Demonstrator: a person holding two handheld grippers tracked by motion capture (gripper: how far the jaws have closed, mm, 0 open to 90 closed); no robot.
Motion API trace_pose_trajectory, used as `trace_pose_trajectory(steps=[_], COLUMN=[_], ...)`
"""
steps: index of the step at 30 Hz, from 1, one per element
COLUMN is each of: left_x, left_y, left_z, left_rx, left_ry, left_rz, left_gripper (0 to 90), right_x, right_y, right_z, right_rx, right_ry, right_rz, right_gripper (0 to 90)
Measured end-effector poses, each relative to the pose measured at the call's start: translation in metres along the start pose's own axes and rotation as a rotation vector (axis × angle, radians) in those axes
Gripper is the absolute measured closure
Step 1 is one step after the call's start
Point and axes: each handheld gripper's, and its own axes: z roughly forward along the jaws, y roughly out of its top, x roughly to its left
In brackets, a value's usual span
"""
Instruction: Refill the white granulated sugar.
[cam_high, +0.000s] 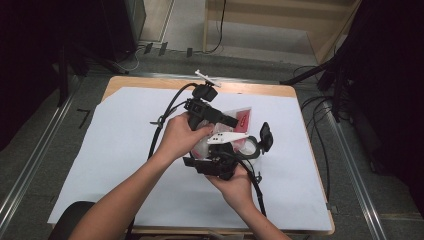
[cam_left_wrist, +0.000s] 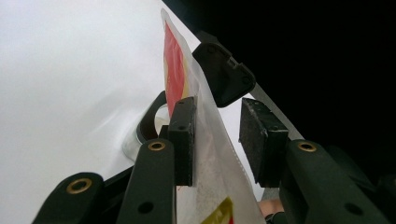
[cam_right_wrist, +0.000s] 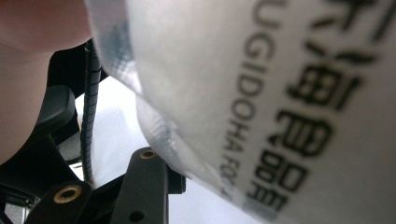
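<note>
High view: near frame centre, on the white sheet (cam_high: 115, 165), a clear food packet (cam_high: 240, 120) with a red label, between both hands. Long axis slanting from lower left to upper right. Left gripper (cam_left_wrist: 217, 135) view: packet edge-on, rising toward the top, flat against one pad, the other pad apart. Right gripper (cam_high: 220, 165): grip impossible to tell.
</note>
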Motion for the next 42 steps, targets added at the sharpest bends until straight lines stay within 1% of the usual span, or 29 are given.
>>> trace_pose_trajectory(steps=[1,2,5,11,21,28,35,38,42], left_x=[-0.0009,-0.0014,-0.0032,-0.0036,-0.0035,-0.0025,-0.0032,-0.0037,-0.0035], left_y=[-0.0001,0.0,0.0001,0.0002,0.0,-0.0003,0.0,0.0,-0.0001], left_z=[0.0,0.0,-0.0002,0.0,-0.0002,0.0002,0.0005,0.0008,0.0007], left_rx=[-0.002,-0.002,-0.006,0.002,0.006,0.012,0.015,0.013,0.014], left_ry=[0.002,0.002,0.005,0.009,0.013,0.011,0.01,0.011,0.011], left_rz=[0.001,0.005,0.009,0.014,0.015,0.004,0.008,0.015,0.014], left_gripper=[67.1,67.5,67.5,67.7,67.5,67.6,67.0,67.3,67.5], right_x=[0.0,-0.0002,-0.0003,0.0003,0.0005,0.0004,0.0003,0.0009,0.0012], right_y=[0.0,0.0002,0.0004,-0.0006,-0.0008,-0.0012,-0.0012,-0.0015,-0.0016], right_z=[0.0,-0.0003,-0.0007,-0.0005,-0.0006,-0.0001,-0.0003,-0.0001,0.0002], right_rx=[0.0,-0.003,-0.01,-0.014,-0.014,-0.013,-0.012,-0.012,-0.012], right_ry=[0.0,-0.002,-0.003,0.001,0.008,0.012,0.013,0.004,0.003], right_rz=[0.0,0.012,0.027,0.043,0.04,0.032,0.031,0.015,0.011], right_gripper=[64.6,64.7,64.8,64.4,64.3,64.3,64.2,64.0,64.0])
